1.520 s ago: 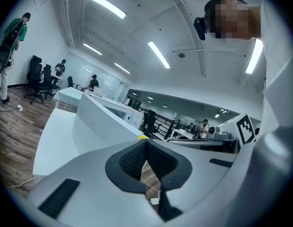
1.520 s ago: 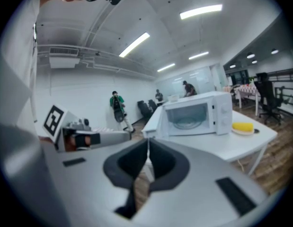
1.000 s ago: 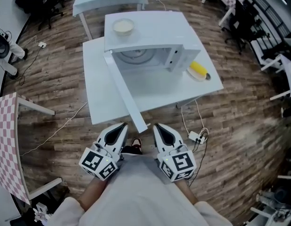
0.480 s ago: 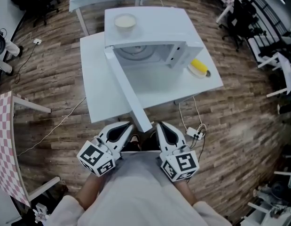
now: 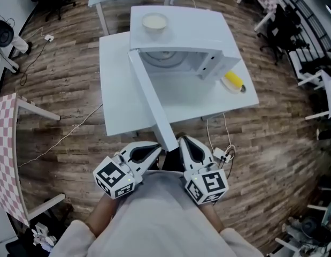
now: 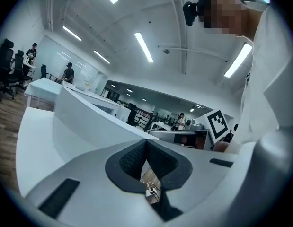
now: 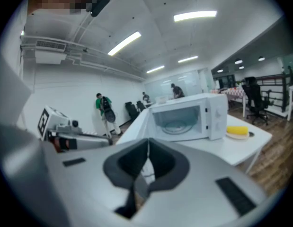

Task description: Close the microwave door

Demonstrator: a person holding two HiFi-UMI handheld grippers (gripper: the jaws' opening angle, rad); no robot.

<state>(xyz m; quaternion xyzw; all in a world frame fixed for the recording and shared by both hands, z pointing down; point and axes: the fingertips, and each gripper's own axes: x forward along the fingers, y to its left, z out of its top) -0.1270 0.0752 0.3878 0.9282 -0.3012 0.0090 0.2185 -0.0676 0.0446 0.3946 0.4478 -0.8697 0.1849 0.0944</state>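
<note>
The door [image 5: 152, 100] juts wide open from the microwave [image 5: 181, 31], frame centre. My left gripper [image 5: 156, 151] and right gripper [image 5: 182, 141] have jaws closed, empty. Stiff, light swing, I judge (push its free edge).

Left gripper [image 5: 156, 153] and right gripper [image 5: 183, 141] sit side by side just before the person's torso [image 5: 160, 213], jaws together, gripping nothing.
</note>
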